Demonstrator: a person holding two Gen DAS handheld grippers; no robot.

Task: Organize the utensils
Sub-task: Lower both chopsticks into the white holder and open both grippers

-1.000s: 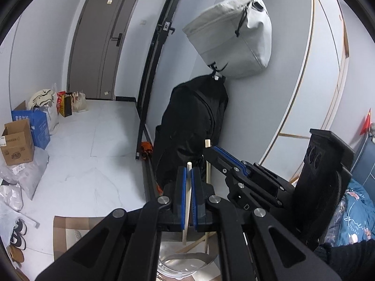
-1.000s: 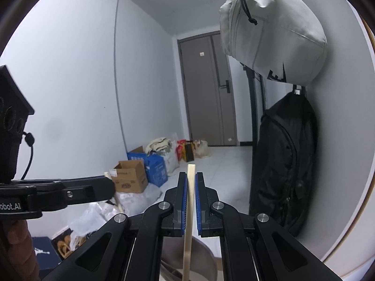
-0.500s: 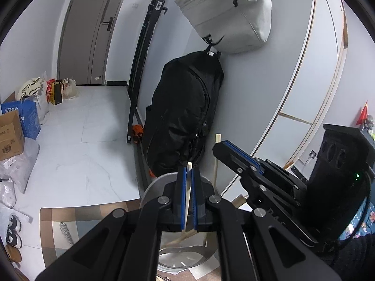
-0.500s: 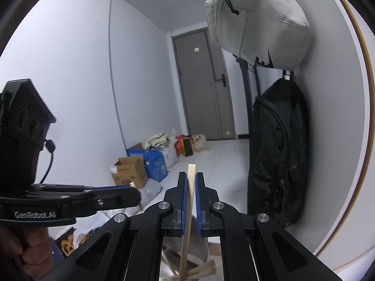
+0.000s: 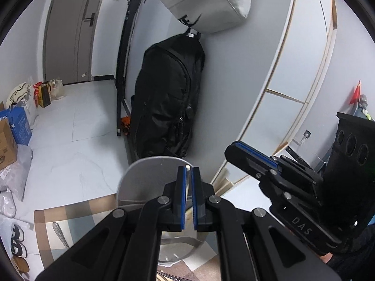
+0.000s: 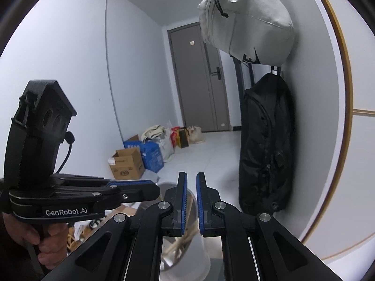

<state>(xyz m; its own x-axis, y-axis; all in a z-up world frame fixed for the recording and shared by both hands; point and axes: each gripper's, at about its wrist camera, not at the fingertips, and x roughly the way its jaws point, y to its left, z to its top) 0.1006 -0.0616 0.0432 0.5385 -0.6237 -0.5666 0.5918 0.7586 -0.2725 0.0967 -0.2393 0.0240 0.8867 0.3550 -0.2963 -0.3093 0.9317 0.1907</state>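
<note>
A shiny metal holder (image 5: 150, 182) stands just below both grippers; it also shows in the right wrist view (image 6: 187, 253), with wooden chopsticks (image 6: 180, 241) lying inside. My left gripper (image 5: 189, 171) has its jaws slightly parted around a pale wooden chopstick (image 5: 187, 188), which stands upright over the holder. My right gripper (image 6: 191, 175) is open and empty above the holder. The right gripper (image 5: 255, 161) appears at the right of the left wrist view, and the left gripper (image 6: 131, 187) at the left of the right wrist view.
A black backpack (image 5: 168, 98) and a grey bag (image 5: 204, 2) hang on the wall ahead. Cardboard and blue boxes (image 6: 136, 161) sit on the white floor by the door. A patterned rug (image 5: 70, 229) lies below.
Both grippers have tilted down over the holder. The right gripper has opened and its chopstick has dropped into the holder. The left jaws have parted a little around their chopstick.
</note>
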